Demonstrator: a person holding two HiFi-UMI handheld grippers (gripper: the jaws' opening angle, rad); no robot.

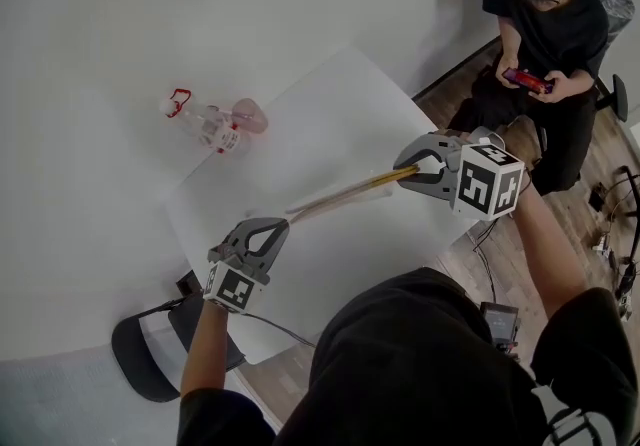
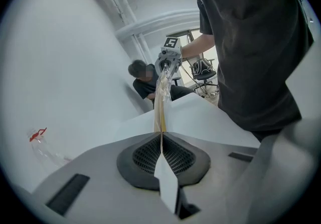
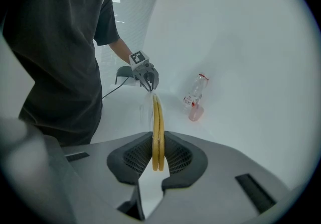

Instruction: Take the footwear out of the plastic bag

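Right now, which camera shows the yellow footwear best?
The right gripper view: the yellow footwear sits central, two soles edge-on. The head view shows a thin strip; the left gripper view only a sliver inside the bag.
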